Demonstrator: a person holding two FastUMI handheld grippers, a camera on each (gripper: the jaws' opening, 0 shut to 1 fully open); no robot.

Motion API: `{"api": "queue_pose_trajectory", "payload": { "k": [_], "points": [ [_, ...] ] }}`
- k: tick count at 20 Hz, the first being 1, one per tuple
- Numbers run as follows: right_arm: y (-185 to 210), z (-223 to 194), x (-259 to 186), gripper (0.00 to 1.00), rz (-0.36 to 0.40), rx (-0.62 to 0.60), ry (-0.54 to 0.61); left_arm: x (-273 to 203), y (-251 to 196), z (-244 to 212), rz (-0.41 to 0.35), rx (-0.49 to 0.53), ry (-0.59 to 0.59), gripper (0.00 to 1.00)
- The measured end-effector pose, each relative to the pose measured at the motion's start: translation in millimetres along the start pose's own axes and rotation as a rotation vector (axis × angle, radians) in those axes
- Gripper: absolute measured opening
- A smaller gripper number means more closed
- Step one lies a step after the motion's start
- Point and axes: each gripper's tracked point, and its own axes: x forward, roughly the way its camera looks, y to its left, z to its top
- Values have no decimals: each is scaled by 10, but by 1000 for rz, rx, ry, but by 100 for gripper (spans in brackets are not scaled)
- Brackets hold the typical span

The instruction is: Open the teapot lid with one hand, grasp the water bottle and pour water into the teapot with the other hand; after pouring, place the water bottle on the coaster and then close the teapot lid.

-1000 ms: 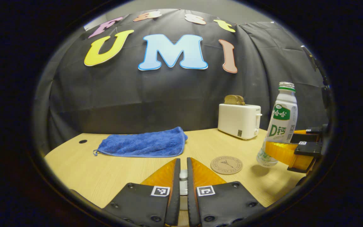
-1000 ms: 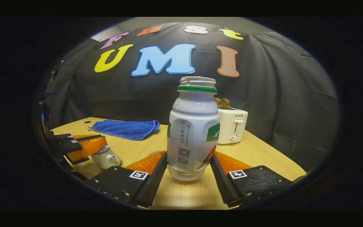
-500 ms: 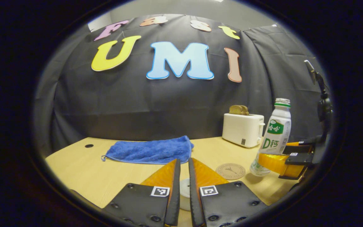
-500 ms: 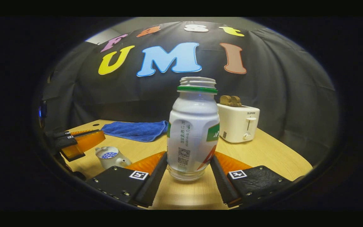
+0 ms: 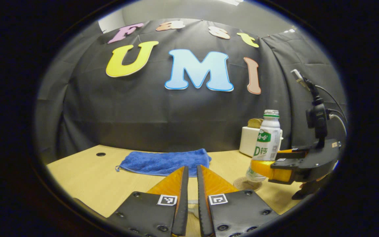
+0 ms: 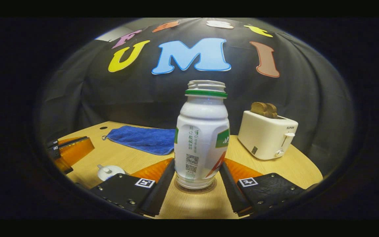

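Here, one water bottle (image 6: 202,138), uncapped and upright, stands on the single round coaster (image 6: 196,190) on the wooden table (image 6: 268,168), with the right gripper (image 6: 196,174) clamped on its lower body, one finger pressing each side. In the left gripper view the same bottle (image 5: 266,141) sits over the coaster (image 5: 247,184), held by the right gripper (image 5: 275,166) reaching in from the side. The left gripper (image 5: 189,184) has its two fingers drawn nearly together with a thin slit between them; whether they pinch anything cannot be told. To the left of the bottle, low on the table, one white teapot (image 6: 110,171) sits with its lid (image 6: 105,170) on, and the left gripper (image 6: 69,153) hangs above and beyond it, apart from it. Behind the bottle lies one blue towel (image 6: 143,138); to its right stands one white toaster (image 6: 267,136) with two slices of bread (image 6: 264,109) in its slots.
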Motion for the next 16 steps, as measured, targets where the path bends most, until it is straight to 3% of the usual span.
{"api": "queue_pose_trajectory", "payload": {
  "k": [3,4,5,6,7,8,9,10,11,12,13,15,16],
  "points": [
    [81,-130,101,78,15,2,41,7,17,0,1,-17,0,28],
    [89,-179,111,78,15,4,52,1,21,-10,2,-18,3,21],
    [81,-205,127,78,11,6,60,-3,16,-11,3,-19,4,28],
    [64,-229,151,78,1,6,69,-3,13,-7,1,-19,3,28],
    [36,-250,156,77,-8,4,74,-4,5,-9,1,-20,3,21],
    [32,-278,163,77,-10,4,79,-6,0,-4,-1,-20,3,28],
    [32,-268,166,77,-6,4,75,-4,0,-13,-1,-20,4,28],
    [46,-276,180,78,-4,4,73,9,-6,-11,-2,-20,6,21],
    [38,-270,181,78,-2,2,71,0,-9,-22,-4,-21,9,28],
    [48,-281,177,78,0,-2,71,0,-18,-23,-5,-21,11,21],
    [53,-279,169,79,6,-4,70,7,-21,-25,-6,-20,13,27],
    [107,-253,126,81,31,9,60,12,-29,-35,-8,-22,14,28],
    [105,-273,120,77,32,16,58,3,-31,-34,-10,-22,15,14]
  ]
}}
